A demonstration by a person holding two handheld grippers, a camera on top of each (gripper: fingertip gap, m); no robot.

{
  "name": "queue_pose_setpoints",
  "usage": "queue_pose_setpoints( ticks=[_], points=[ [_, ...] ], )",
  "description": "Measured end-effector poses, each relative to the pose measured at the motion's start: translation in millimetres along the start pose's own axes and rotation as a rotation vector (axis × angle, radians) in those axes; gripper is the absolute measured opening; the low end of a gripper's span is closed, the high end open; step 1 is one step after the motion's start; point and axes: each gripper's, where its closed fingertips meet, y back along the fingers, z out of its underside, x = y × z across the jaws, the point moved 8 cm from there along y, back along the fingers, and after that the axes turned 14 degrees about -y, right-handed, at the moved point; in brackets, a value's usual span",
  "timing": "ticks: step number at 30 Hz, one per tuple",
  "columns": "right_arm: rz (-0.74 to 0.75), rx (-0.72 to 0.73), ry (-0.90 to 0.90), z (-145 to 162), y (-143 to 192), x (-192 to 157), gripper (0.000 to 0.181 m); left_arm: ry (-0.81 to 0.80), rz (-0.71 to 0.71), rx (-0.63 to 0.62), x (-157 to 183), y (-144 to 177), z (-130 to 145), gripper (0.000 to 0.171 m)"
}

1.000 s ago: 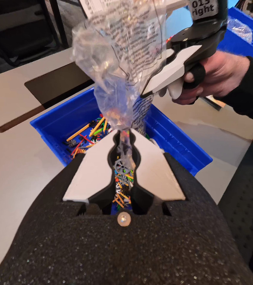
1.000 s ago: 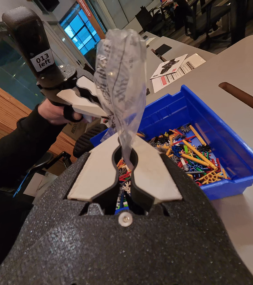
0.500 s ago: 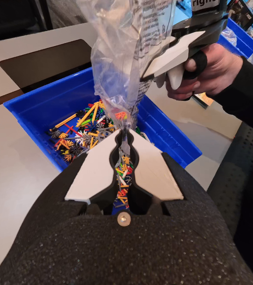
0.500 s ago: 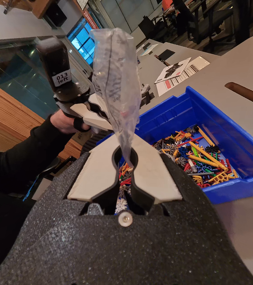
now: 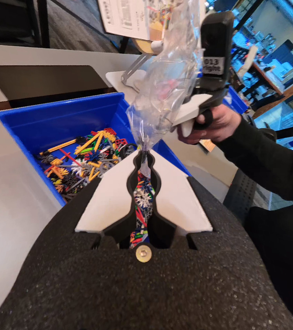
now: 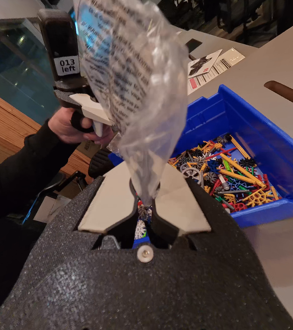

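A crumpled clear plastic bag with printed text hangs upside down over a blue bin of small colourful construction pieces. My left gripper is shut on one bottom corner of the bag. My right gripper is shut on another corner, and the bag hides its tips. Each gripper shows in the other's view, the right one and the left one, each in a hand with a black sleeve. The bin and the pieces lie below to the right.
The bin stands on a pale grey table with a dark cut-out and a slot. Printed leaflets lie behind the bin. A white stand with a sheet and another blue bin are farther off. A black chair is at the right. The tips of one gripper are about 7 centimeters away from the tips of the other.
Both grippers have kept their hold and shifted with the bag. The bag now leans over and looks flatter. In the left wrist view the bin has slid to the left.
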Motion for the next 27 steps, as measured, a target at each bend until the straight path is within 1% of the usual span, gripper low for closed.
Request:
queue_pose_setpoints(
  ticks=[2,6,7,9,11,13,16,17,18,21,22,24,25,27],
  points=[
    [0.027,-0.019,0.006,2,-1,0,0.0,-0.003,-0.056,-0.039,-5,2,4,0.002],
    [0.077,-0.04,0.015,1,3,-3,0.0,-0.016,-0.11,-0.117,-7,0,10,0.002],
    [0.115,-0.056,0.039,1,3,-4,0.0,-0.034,-0.133,-0.14,-7,-3,10,0.002],
    [0.194,-0.093,0.106,-1,0,-9,0.0,-0.098,-0.16,-0.225,-3,-11,13,0.002],
    [0.208,-0.12,0.134,-3,-4,-18,0.0,-0.115,-0.137,-0.228,4,-20,11,0.003],
    [0.219,-0.139,0.139,-4,-6,-20,0.0,-0.112,-0.163,-0.244,1,-22,11,0.011],
    [0.215,-0.128,0.104,-6,-3,-18,0.0,-0.085,-0.183,-0.234,-4,-16,12,0.011],
    [0.228,-0.119,0.101,-6,-2,-16,0.0,-0.094,-0.167,-0.227,-3,-15,12,0.0],
    [0.245,-0.117,0.099,-6,-2,-14,0.0,-0.114,-0.16,-0.208,0,-14,10,0.0],
    [0.254,-0.127,0.126,-3,-8,-16,0.0,-0.189,-0.194,-0.258,7,-19,7,0.0],
    [0.26,-0.122,0.125,-4,-8,-16,0.0,-0.164,-0.185,-0.252,7,-20,7,0.0],
    [0.282,-0.121,0.123,-5,-8,-14,0.0,-0.178,-0.237,-0.286,2,-20,10,0.0],
    [0.298,-0.136,0.131,-3,-8,-12,0.0,-0.175,-0.236,-0.309,2,-20,12,0.0],
    [0.286,-0.138,0.149,-1,-9,-12,0.0,-0.155,-0.212,-0.293,1,-21,13,0.0]
  ],
)
